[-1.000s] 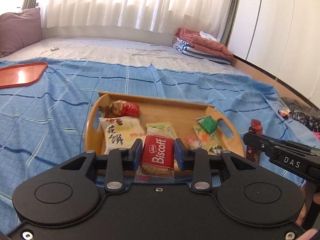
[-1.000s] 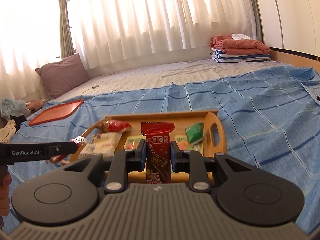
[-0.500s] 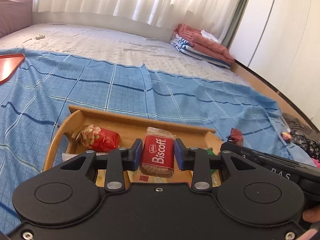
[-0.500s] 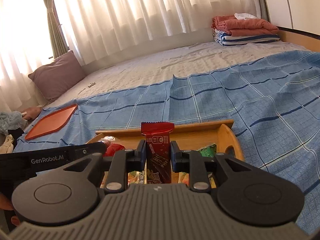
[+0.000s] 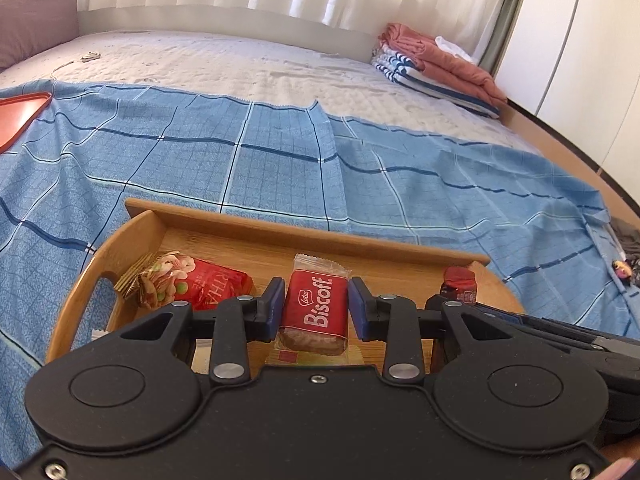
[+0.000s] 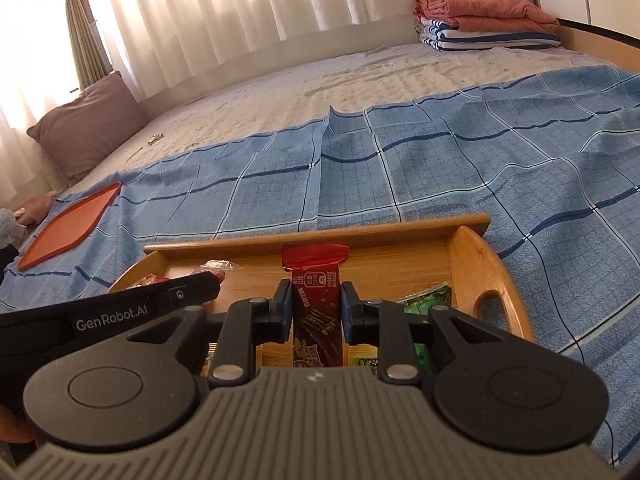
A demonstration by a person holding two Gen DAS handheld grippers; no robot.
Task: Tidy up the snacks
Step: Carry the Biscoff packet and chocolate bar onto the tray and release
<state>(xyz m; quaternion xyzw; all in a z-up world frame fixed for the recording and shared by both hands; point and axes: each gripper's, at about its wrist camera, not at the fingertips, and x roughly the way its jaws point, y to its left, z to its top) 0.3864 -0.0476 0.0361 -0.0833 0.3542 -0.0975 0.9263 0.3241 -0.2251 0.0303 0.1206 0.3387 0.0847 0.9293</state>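
A wooden tray [image 5: 304, 229] with snacks lies on the blue checked bedsheet; it also shows in the right wrist view [image 6: 472, 256]. My left gripper [image 5: 316, 308] is shut on a red Biscoff biscuit pack [image 5: 314, 312] and holds it over the tray's middle. My right gripper [image 6: 316, 310] is shut on a dark red chocolate stick pack [image 6: 316, 312], upright over the tray; its top also shows in the left wrist view [image 5: 459, 285]. A red nut packet [image 5: 192, 286] lies in the tray's left part. Green packets [image 6: 428, 304] lie at its right.
An orange flat tray [image 6: 70, 227] lies on the sheet far left. A purple pillow [image 6: 84, 126] sits at the back left. Folded towels and blankets [image 6: 488, 20] are stacked at the back right. The bed's wooden edge [image 5: 568, 152] runs along the right.
Both grippers have moved forward over the wooden tray, still holding their packs. The tray now looks closer and larger in both views.
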